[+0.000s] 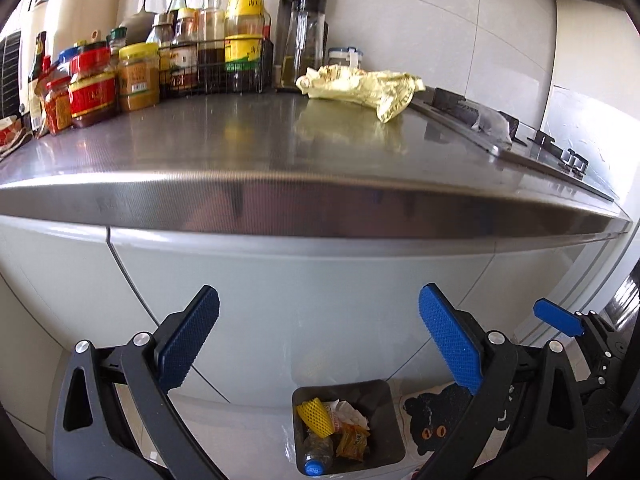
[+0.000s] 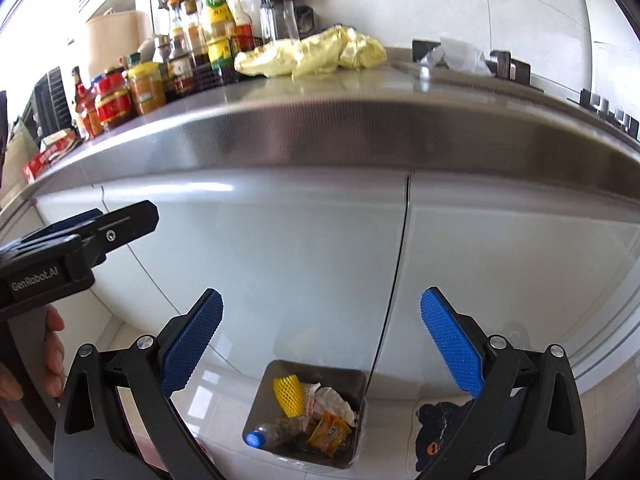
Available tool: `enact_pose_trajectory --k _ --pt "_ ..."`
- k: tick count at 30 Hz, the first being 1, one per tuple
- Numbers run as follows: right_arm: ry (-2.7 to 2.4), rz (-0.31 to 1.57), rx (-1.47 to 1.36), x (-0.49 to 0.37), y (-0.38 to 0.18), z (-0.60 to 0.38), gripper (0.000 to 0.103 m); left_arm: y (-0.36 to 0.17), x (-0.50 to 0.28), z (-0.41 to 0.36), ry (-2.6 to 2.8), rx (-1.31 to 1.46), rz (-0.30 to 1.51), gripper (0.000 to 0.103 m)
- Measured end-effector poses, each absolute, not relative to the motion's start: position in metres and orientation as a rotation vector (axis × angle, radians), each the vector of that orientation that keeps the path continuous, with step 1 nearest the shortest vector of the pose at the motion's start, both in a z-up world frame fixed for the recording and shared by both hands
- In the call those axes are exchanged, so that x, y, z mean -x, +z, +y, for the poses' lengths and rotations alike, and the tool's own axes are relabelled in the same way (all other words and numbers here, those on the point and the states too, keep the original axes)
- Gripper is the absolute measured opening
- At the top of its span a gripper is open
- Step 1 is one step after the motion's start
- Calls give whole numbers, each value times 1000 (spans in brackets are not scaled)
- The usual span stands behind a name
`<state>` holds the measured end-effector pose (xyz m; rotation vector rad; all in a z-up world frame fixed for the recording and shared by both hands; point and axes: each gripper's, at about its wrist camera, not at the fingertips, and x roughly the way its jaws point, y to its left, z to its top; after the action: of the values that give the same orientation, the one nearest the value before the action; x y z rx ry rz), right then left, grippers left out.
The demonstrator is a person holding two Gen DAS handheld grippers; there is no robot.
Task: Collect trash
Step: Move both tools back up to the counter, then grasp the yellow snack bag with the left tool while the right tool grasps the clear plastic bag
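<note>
A small grey trash bin (image 1: pixel 386 420) (image 2: pixel 262 396) stands on the floor against the cabinet. It holds a yellow foam net (image 1: pixel 316 416), a plastic bottle with a blue cap (image 2: pixel 272 432), an orange wrapper and white tissue. A crumpled yellow bag (image 1: pixel 360 88) (image 2: pixel 312 56) lies on the steel counter, and a clear plastic bag (image 1: pixel 490 122) (image 2: pixel 460 54) lies on the stove. My left gripper (image 1: pixel 318 300) (image 2: pixel 80 236) and right gripper (image 2: pixel 320 300) (image 1: pixel 560 320) hang side by side above the bin, below counter height. Both are open and hold nothing.
The steel counter (image 1: pixel 200 152) has a thick front edge above white cabinet doors (image 2: pixel 280 260). Several sauce jars and bottles (image 1: pixel 132 80) crowd its back left. A gas stove (image 1: pixel 560 156) is at the right. A black cat floor mat (image 2: pixel 436 428) lies beside the bin. A hand (image 2: pixel 52 356) grips the left tool.
</note>
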<state>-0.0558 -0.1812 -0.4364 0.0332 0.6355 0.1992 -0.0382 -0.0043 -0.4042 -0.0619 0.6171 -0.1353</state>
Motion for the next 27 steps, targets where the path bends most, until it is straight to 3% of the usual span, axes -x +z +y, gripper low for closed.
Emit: enact_pose_trajectory --k 12,27 --pt "253 503 -78 26 -306 -220 100 -299 -13 7 -134 23 522 95" --pt "4 632 -137 -135 -289 -282 100 -287 -162 -9 -179 17 636 95"
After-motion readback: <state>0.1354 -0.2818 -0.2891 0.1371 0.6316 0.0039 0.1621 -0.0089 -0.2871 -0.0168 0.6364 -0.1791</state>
